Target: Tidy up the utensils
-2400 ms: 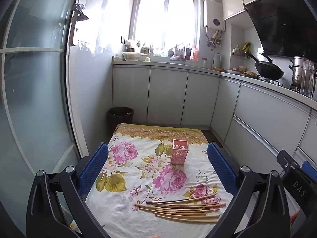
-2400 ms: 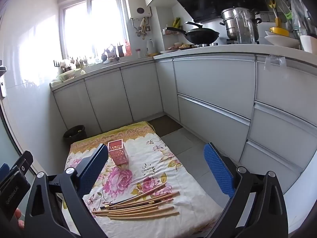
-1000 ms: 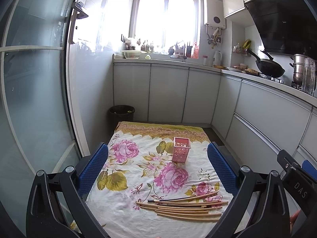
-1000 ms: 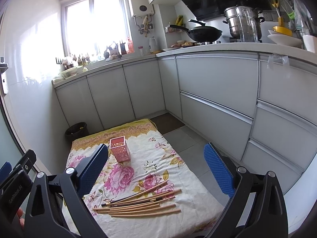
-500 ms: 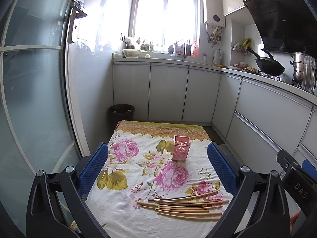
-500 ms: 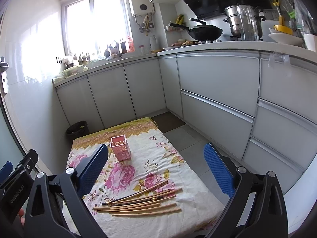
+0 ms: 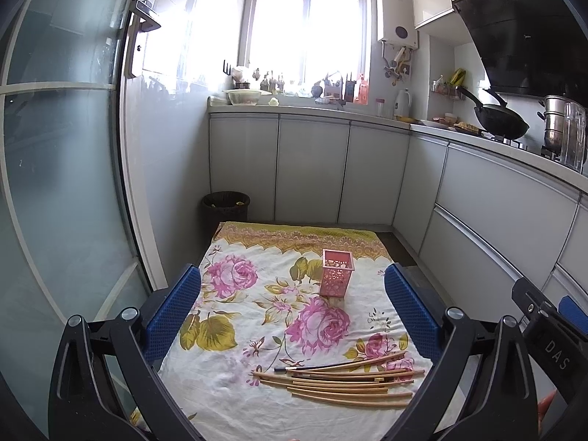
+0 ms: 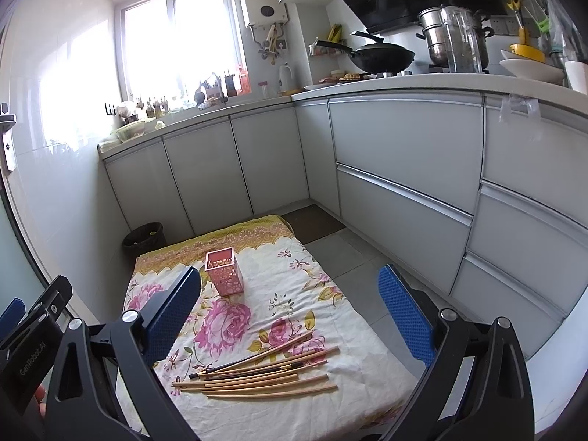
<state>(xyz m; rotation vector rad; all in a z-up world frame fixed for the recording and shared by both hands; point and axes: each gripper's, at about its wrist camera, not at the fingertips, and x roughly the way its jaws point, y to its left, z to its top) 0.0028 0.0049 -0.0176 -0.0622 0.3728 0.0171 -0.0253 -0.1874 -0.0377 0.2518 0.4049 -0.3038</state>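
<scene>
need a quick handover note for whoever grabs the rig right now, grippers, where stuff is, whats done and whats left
Left gripper: open, empty, held above the cloth.
Right gripper: open, empty, also above the cloth.
Chopsticks: loose pile lying flat at the cloth's near edge, one dark stick among them.
Pink holder: upright farther back on the cloth, apart from the pile.
Done: no chopstick moved yet.
Left: pick up the chopsticks and stand them in the holder.

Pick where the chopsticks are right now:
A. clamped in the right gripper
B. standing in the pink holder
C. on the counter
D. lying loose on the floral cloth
D: the chopsticks lie in a loose pile on the floral cloth, apart from the pink holder.
</scene>
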